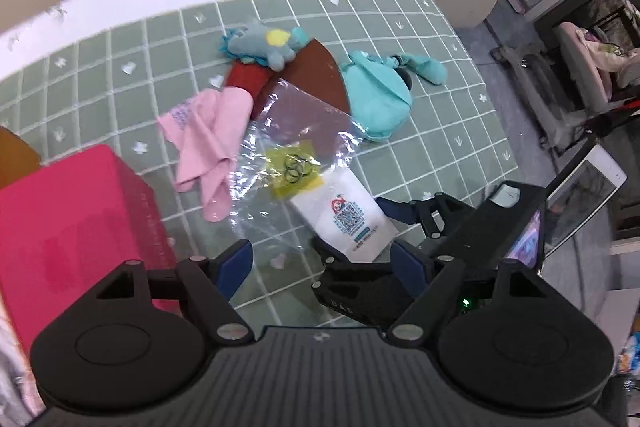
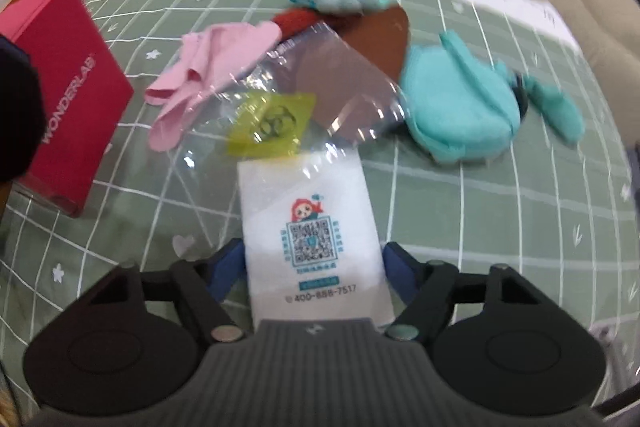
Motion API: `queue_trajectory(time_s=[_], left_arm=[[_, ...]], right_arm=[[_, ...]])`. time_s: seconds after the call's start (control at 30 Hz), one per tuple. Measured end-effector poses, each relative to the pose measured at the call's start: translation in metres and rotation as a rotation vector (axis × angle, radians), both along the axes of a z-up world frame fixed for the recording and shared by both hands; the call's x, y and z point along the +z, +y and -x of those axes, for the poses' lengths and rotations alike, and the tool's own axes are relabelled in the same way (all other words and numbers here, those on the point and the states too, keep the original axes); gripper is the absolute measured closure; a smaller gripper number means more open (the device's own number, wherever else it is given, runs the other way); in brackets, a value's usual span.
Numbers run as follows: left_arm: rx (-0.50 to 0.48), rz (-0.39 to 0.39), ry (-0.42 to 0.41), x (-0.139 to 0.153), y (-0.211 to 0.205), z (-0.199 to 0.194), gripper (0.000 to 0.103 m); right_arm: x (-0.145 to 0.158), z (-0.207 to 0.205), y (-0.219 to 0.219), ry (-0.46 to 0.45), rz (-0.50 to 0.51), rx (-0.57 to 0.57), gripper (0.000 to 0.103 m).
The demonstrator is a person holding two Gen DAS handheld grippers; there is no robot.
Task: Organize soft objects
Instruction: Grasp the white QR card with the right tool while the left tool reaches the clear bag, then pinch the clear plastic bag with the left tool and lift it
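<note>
Green grid cloth (image 1: pixel 420 163) — pink box (image 1: pixel 72 227), plushies

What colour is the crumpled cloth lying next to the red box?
Pale pink. The cloth shows sharpest in the left wrist view, lying beside the red box.

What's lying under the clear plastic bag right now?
Under the clear plastic bag: a corner of the brown sheet, the edge of the pink cloth, and the white packet's top end. Whether the yellow tag sits inside is unclear.

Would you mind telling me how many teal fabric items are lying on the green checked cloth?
2: a large teal pouch right of the brown piece, and a smaller teal piece just beyond it to the right. They may be joined; more could be hidden.
</note>
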State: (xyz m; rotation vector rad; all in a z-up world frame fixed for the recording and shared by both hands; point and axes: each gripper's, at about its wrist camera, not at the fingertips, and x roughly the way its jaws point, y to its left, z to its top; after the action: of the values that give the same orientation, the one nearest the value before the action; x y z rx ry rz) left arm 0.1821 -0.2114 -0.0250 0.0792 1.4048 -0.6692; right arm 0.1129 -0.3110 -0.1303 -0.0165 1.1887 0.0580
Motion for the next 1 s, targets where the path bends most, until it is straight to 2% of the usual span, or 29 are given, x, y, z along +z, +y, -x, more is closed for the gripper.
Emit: queue_trajectory(time_s=[0.07,0.13,0.27,0.4,0.47,0.57,0.7,0.83,0.9,0.97,1.0], left_arm=[[-0.022,0.033,0.025,-0.007,-0.004,-0.005,0.010],[-0.041,0.035,0.016,-0.012,-0.009,-0.008,0.009],[-0.045,0.021,-0.038,-0.021,-0.020,-0.015,0.009],[-0.088,-0.004,-0.031,-0.037,-0.037,-0.015,0.009],[-0.115,-0.053,-0.079,-0.040,-0.049,-0.010,0.009],[-0.209,-0.127,-0.219,-0.042,-0.068,0.004,0.009],[-0.282,-0.172,-0.266,-0.053,-0.087,0.018,0.010],[-0.370,-0.282,-0.369,-0.070,-0.105,0.029,0.018],[-0.412,-0.330,-0.409,-0.078,-0.111,0.031,0.026],[-0.444,-0.373,-0.436,-0.087,-0.116,0.033,0.051],[-0.448,-0.401,-0.445,-0.091,-0.118,0.032,0.059]], right_arm=[[0.000,0.002,-0.007,0.004,-0.011,-0.037,0.035],[0.000,0.006,-0.013,0.016,-0.004,-0.072,0.036],[0.003,0.022,-0.022,0.064,-0.042,-0.178,0.038],[0.005,0.042,-0.008,0.101,-0.060,-0.172,0.038],[0.005,0.048,0.008,0.107,-0.052,-0.128,0.038],[0.005,0.052,0.027,0.110,-0.015,-0.077,0.037],[0.004,0.054,0.033,0.111,-0.017,-0.054,0.037],[0.003,0.054,0.032,0.107,-0.023,-0.054,0.037],[0.004,0.055,0.031,0.106,-0.025,-0.054,0.037],[0.005,0.056,0.031,0.106,-0.025,-0.054,0.037],[0.008,0.060,0.028,0.105,-0.027,-0.054,0.037]])
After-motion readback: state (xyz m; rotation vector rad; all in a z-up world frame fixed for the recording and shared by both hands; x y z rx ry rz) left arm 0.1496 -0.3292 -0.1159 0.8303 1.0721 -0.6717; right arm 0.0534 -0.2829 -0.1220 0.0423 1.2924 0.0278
